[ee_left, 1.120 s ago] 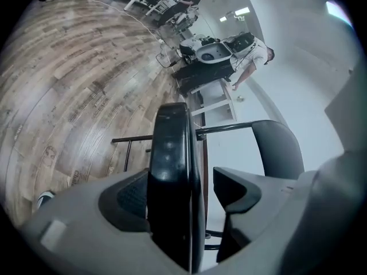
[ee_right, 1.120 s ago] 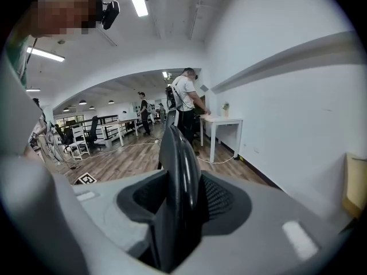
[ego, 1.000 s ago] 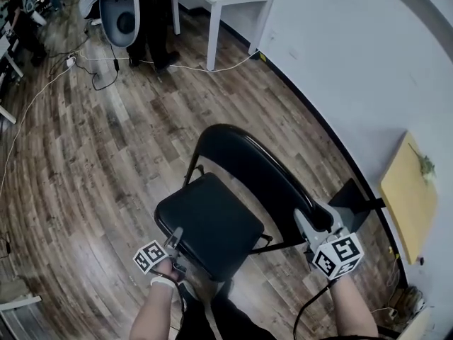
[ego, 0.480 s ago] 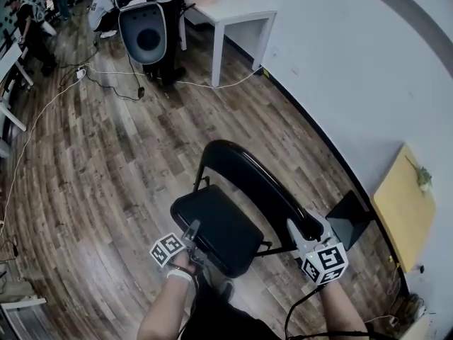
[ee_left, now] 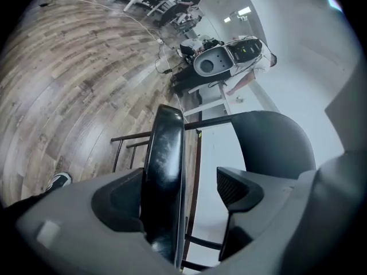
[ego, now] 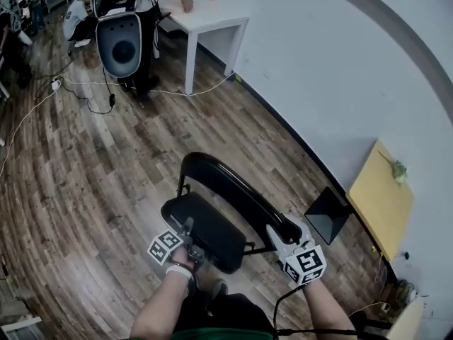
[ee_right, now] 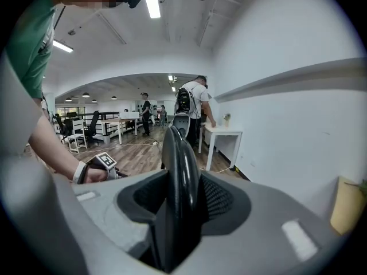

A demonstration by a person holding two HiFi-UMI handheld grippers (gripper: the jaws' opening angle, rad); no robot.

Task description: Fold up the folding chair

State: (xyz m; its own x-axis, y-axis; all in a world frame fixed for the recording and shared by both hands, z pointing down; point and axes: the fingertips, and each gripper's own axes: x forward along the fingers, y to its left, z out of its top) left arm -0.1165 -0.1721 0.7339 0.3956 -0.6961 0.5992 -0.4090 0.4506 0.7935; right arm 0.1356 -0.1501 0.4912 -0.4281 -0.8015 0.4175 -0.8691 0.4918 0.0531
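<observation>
The black folding chair stands on the wood floor just in front of me, its seat (ego: 205, 225) tipped up towards the curved backrest (ego: 230, 186). My left gripper (ego: 187, 227) is at the seat's front edge. In the left gripper view the seat edge (ee_left: 162, 171) lies between the jaws of the left gripper (ee_left: 180, 183), which are opening: it rests against the left jaw with a gap to the right one. My right gripper (ego: 281, 229) is shut on the backrest's near end, and the right gripper view shows the right gripper (ee_right: 182, 198) with the backrest rim (ee_right: 179, 165) pinched between its pads.
A white wall (ego: 340, 83) runs close on the right, with a tan board (ego: 382, 197) and a black panel (ego: 329, 214) leaning at its foot. Farther off stand a white table (ego: 205, 20), a person with a grey device (ego: 119, 44), and cables (ego: 71, 83) on the floor.
The left gripper has risen with the seat's front edge, and the seat has swung up towards the backrest. The right gripper keeps its hold on the backrest, slightly higher.
</observation>
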